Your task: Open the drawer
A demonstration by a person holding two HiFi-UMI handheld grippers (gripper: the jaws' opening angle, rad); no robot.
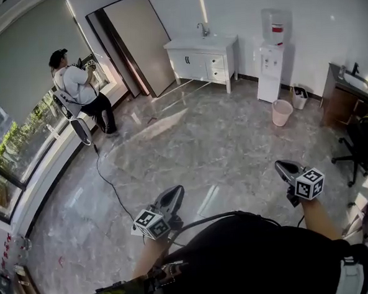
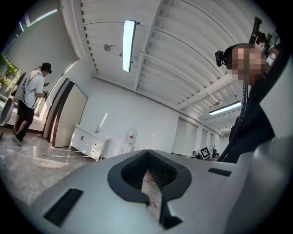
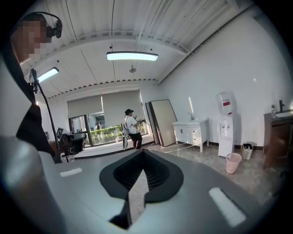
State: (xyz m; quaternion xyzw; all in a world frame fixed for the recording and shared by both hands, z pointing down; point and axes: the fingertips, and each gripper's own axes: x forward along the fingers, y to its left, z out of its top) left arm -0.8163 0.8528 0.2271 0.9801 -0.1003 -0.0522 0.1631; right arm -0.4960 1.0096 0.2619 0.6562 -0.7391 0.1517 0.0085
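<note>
A white sink cabinet (image 1: 202,56) with small drawers (image 1: 216,67) on its right side stands against the far wall, well across the marble floor from me. It also shows small in the left gripper view (image 2: 89,142) and in the right gripper view (image 3: 190,133). My left gripper (image 1: 173,197) is held out low at the left, its jaws shut on nothing (image 2: 147,176). At the right, my right gripper (image 1: 285,167) points the same way, and its jaws are closed to a thin slit with nothing between them (image 3: 139,180). Both are far from the cabinet.
A water dispenser (image 1: 271,51) and a pink bin (image 1: 282,112) stand right of the cabinet. A large board (image 1: 137,43) leans on the wall to its left. A person (image 1: 78,87) stands by the window, a black cable (image 1: 108,179) trails over the floor, and an office chair (image 1: 358,148) sits at the right.
</note>
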